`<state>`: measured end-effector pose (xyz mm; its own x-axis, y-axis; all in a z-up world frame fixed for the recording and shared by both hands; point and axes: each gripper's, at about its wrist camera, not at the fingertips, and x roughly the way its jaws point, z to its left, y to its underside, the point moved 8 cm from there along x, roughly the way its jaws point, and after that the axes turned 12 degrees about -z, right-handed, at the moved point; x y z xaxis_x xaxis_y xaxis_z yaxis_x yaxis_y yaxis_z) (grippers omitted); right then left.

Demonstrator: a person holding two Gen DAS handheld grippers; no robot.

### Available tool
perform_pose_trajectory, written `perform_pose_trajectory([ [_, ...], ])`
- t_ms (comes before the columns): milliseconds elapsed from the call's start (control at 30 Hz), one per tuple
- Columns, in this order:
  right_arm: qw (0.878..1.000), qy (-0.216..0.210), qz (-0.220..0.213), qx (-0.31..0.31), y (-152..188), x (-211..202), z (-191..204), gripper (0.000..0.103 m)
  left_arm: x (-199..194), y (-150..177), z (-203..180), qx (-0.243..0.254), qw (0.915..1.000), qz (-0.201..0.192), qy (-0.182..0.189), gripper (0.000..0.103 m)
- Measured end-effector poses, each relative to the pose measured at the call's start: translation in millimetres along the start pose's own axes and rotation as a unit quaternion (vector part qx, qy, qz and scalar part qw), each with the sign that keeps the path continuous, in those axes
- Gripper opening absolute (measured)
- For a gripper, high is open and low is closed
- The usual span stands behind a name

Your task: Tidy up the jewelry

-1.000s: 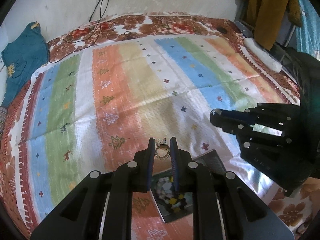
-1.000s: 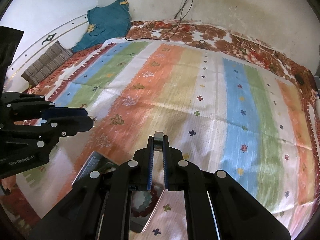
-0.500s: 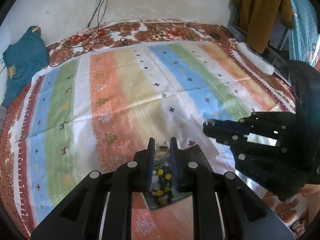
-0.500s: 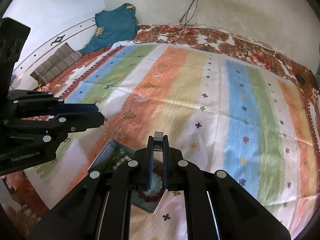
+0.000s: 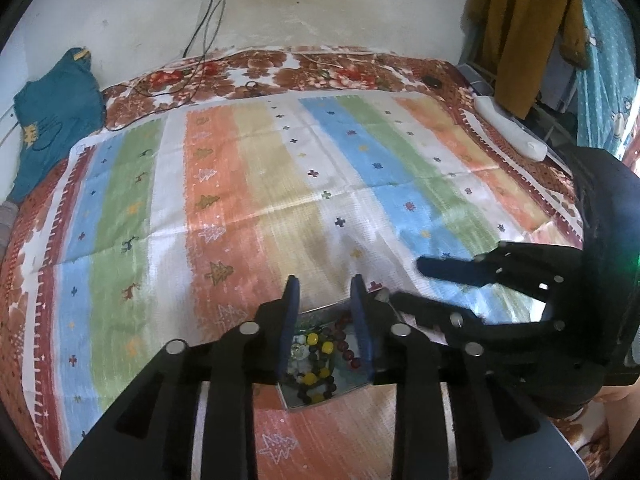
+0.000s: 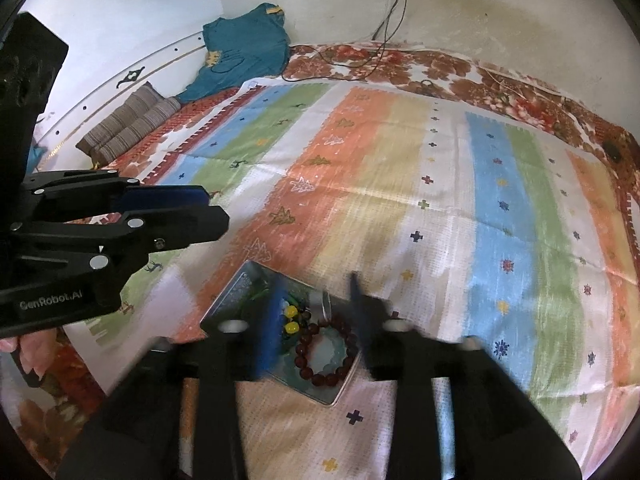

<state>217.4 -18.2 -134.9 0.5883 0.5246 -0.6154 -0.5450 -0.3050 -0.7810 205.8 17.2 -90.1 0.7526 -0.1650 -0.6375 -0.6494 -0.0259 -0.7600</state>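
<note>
- The left hand-held gripper [image 5: 325,290] hangs over a shallow metal tray [image 5: 304,402] on the striped bed cover [image 5: 248,184]; its jaws have just been opening and stand apart with nothing between them.
- The right hand-held gripper [image 6: 316,292] hangs over the same tray [image 6: 230,298]; its jaws have also just been opening, stand apart, and grip nothing.
- In the left wrist view the right hand-held gripper [image 5: 404,284] shows just to the right of the left one, its fingers blurred.
- In the right wrist view the left hand-held gripper [image 6: 214,212] shows at the left edge, above the bed cover [image 6: 400,168].
- The tray holds the jewelry: a dark red bead bracelet [image 6: 324,350] lying in a ring, and beside it a mixed bead strand [image 5: 316,350] with yellow, black and clear beads.
- A small silvery ring-like piece [image 6: 320,302] lies at the tray's far side; what it is cannot be told.
- A teal garment [image 6: 244,50] lies at the bed's far corner.
</note>
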Motion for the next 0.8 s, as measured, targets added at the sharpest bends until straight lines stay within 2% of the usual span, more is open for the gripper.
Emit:
perform_pose_trajectory([
  [200, 1.000, 0.012, 0.007, -0.007, 8, -4, -4, 0.042, -6, 2, 3, -0.007, 1.0000, -0.002, -0.001, 0.035],
  [267, 1.000, 0.014, 0.005, -0.006, 8, -7, -5, 0.044, -9, 3, 3, -0.006, 1.0000, -0.004, -0.002, 0.043],
  [500, 0.999, 0.026, -0.016, 0.012, 7, -29, -14, 0.064, -27, 8, 3, -0.013, 0.9998, -0.014, 0.002, 0.053],
  [567, 0.999, 0.026, -0.022, 0.022, 7, -37, -16, 0.066, -33, 11, 1, -0.009, 0.9998, -0.019, -0.001, 0.068],
  [800, 0.998, 0.027, -0.047, 0.018, 8, -60, -13, 0.081, -45, 21, 3, 0.000, 0.9995, -0.022, -0.024, 0.090],
])
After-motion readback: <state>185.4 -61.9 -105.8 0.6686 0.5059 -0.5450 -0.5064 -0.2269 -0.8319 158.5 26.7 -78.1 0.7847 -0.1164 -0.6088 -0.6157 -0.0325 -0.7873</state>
